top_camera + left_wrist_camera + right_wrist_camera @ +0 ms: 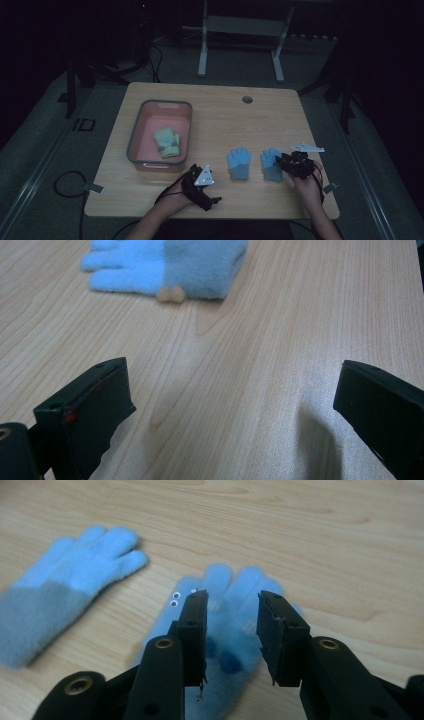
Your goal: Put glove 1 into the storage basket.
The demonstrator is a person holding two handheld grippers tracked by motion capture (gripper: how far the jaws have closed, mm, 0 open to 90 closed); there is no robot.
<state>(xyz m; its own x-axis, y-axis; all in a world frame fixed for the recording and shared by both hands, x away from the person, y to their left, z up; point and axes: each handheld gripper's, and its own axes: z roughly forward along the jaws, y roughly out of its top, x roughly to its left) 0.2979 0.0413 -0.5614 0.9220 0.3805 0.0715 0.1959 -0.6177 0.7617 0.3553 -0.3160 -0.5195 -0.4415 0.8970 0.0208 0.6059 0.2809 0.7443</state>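
Note:
Two light blue gloves lie side by side on the wooden table [215, 115], fingers pointing away from me. The left blue glove [239, 163] [170, 265] [60, 585] lies flat, just ahead of my left gripper [207, 190] [232, 375], whose jaws stand wide open over bare wood. The right blue glove [270, 162] [222, 580] has small googly eyes. My right gripper [286, 162] [232, 600] hovers over it, open by a narrow gap, with the glove showing below between the jaws. A green and yellow glove [167, 142] lies in a pink bin [165, 102].
The pink bin with its grey rim stands at the table's left half. A round cable hole [247, 99] sits near the far edge. Beyond the table stands a white metal frame [202, 55]. A cable loop [65, 182] lies on the floor at the left.

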